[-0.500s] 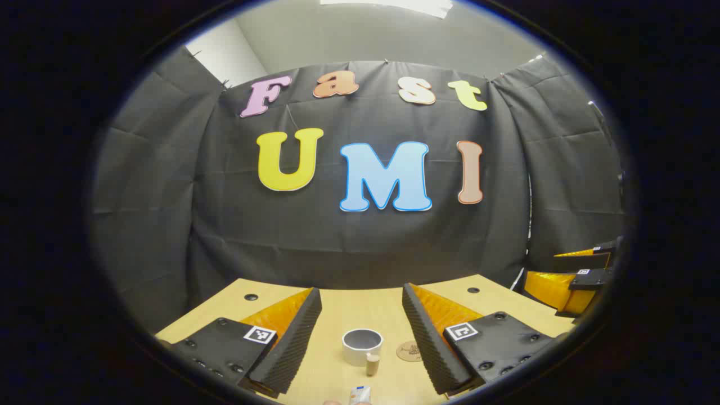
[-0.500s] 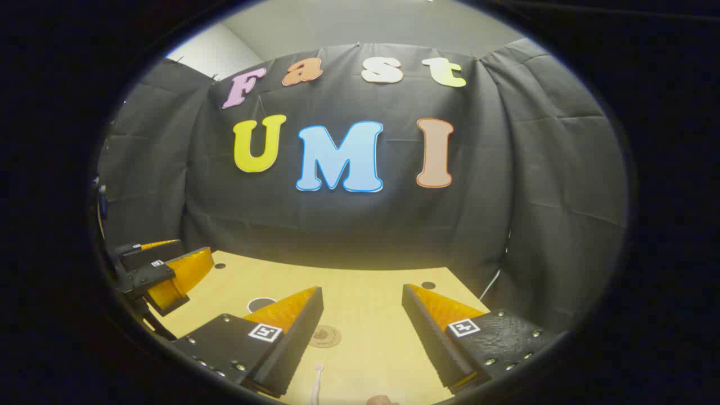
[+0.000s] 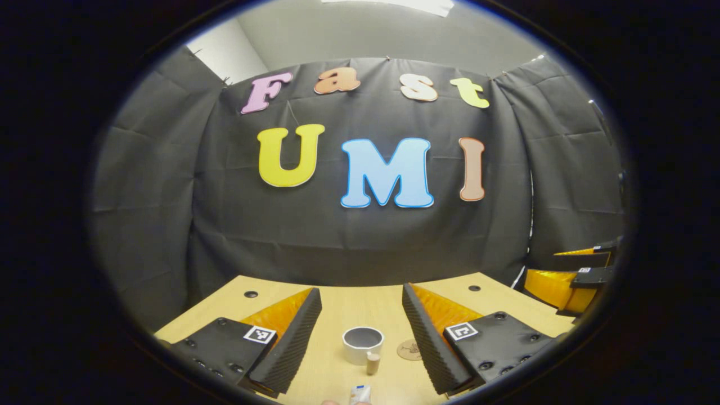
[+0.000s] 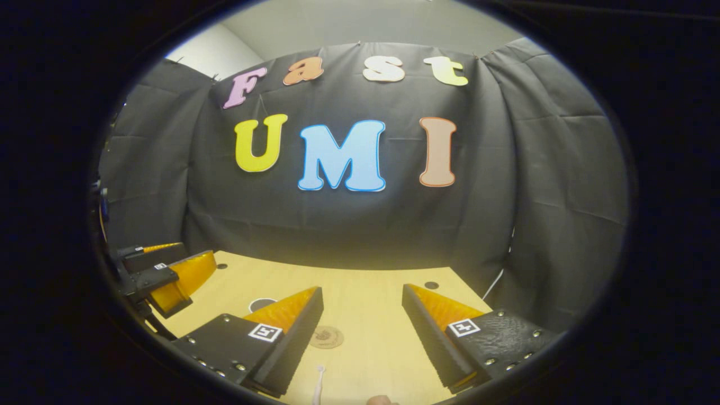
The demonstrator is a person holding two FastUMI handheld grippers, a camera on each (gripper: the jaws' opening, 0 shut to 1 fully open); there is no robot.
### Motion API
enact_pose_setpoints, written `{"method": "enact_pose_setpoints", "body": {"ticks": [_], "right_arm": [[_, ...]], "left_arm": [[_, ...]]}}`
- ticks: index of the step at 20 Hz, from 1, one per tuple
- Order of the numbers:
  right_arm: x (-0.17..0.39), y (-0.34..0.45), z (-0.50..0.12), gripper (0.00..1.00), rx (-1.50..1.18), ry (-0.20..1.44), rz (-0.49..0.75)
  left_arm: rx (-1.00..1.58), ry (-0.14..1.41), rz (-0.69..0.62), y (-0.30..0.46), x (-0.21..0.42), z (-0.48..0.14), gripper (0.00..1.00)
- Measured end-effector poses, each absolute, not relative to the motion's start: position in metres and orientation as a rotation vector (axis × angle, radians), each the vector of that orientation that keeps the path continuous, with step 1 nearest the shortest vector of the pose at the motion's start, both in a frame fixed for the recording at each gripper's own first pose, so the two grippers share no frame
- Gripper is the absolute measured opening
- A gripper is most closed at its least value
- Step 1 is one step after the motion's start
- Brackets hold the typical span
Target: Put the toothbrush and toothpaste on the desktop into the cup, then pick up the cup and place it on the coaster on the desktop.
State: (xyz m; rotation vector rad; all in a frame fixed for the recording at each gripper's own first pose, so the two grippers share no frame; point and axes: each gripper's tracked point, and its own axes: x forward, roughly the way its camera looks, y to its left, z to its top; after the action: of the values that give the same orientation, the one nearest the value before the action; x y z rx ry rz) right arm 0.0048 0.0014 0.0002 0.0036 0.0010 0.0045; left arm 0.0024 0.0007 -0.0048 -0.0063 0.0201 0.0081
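Change since half a second ago: barely any. Both cameras tipped very slightly, the things on the tabletop (image 3: 337, 306) sit almost where they were. We read that as the task not started: nothing in the cup, nothing picked.

Largest to smallest:
- left gripper (image 3: 361, 323): spread wide, holding nothing, above the tabletop. It also shows in the right gripper view at 9 o'clock.
- right gripper (image 4: 363, 323): spread wide, holding nothing.
- cup (image 3: 363, 345): upright, empty, between the left gripper's fingers and ahead of them.
- coaster (image 3: 409, 350): just beside the cup at 3 o'clock, bare.
- toothpaste (image 3: 360, 394): at 6 o'clock in the left gripper view, nearer us than the cup.
- toothbrush (image 4: 318, 383): at 6 o'clock in the right gripper view, by that gripper's left finger, not touched.
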Motion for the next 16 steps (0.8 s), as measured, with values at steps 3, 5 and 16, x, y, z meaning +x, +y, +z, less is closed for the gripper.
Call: {"method": "enact_pose_setpoints", "body": {"ticks": [3,5,16], "right_arm": [[0.005,0.001,-0.004,0.92,-0.002,0.008,0.001],[0.003,0.001,-0.006,0.92,-0.002,0.014,0.001],[0.007,0.014,-0.043,0.92,0.038,0.161,0.034]], "left_arm": [[-0.010,0.027,0.006,-0.001,0.003,-0.006,0.94],[-0.009,0.038,0.006,-0.001,0.003,-0.010,0.94],[-0.076,0.231,-0.013,-0.006,0.002,-0.065,0.94]]}}
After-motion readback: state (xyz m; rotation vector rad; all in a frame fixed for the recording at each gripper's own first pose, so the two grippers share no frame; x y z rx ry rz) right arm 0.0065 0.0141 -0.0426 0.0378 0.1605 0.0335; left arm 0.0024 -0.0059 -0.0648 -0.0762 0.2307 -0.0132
